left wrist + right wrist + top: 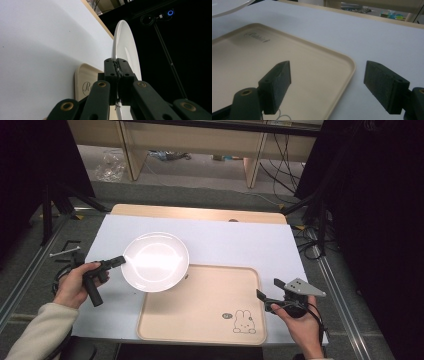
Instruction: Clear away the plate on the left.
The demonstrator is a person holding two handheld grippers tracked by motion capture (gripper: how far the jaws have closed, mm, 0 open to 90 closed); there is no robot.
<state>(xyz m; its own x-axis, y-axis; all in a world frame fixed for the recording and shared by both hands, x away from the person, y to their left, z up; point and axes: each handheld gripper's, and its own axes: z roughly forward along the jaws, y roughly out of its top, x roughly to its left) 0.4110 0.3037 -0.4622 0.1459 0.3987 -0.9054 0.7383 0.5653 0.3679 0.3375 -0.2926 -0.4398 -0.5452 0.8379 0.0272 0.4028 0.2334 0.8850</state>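
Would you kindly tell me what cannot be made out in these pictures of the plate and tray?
- Plate: whether it touches the tray beneath; glare whitens its middle in the high view.
- Plate's lower rim in the left gripper view, hidden behind the left gripper.
- Tray's small lettering, cut off by that gripper.
- Tray's near edge in the right gripper view, behind the right gripper.

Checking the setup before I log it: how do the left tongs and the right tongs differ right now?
The left tongs are shut on the white plate's rim; the right tongs stand open with nothing between them. The left tongs hold the plate over the tray's far left corner; the right tongs straddle its right edge. Both have black jaws, each held in a hand.
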